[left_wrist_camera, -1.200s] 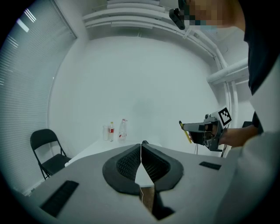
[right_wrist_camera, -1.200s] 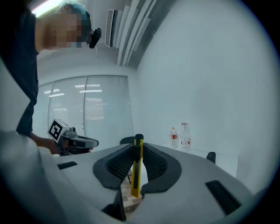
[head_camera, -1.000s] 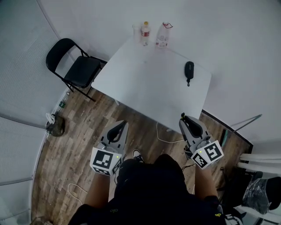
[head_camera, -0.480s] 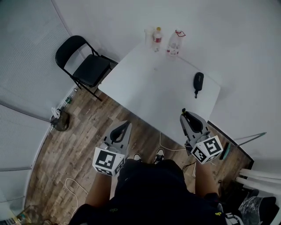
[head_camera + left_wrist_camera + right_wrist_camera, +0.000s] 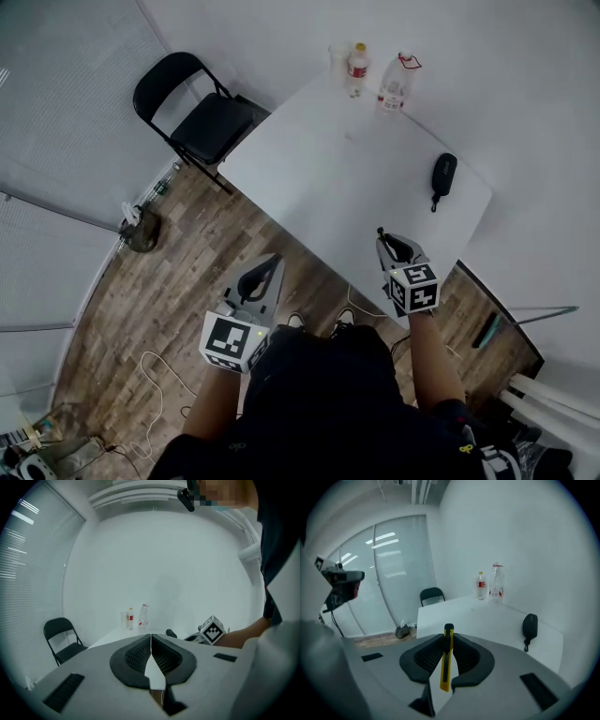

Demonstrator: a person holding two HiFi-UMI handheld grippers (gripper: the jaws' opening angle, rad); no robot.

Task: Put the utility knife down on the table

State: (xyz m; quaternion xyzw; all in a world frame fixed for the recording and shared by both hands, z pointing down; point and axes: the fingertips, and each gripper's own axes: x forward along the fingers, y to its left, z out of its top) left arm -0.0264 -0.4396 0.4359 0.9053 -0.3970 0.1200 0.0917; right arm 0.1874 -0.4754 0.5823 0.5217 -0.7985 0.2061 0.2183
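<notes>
Yellow utility knife [image 5: 446, 660] clamped in right hand-held gripper [image 5: 392, 246] near table [image 5: 319, 159].

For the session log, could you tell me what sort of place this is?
Probably a plain meeting room: a white table, a black folding chair on wood-look flooring, and window blinds.

The right hand-held gripper [image 5: 389, 246] has swung forward and inward: a second ago it hung over the floor short of the tabletop [image 5: 328, 178], and now its tip, with the utility knife [image 5: 446, 656], reaches over the near edge. Its marker cube [image 5: 413, 287], earlier tilted off to the right, now sits squarer to the head view. That view has turned too, so the tabletop and the chair [image 5: 202, 112] lie further right in it.
</notes>
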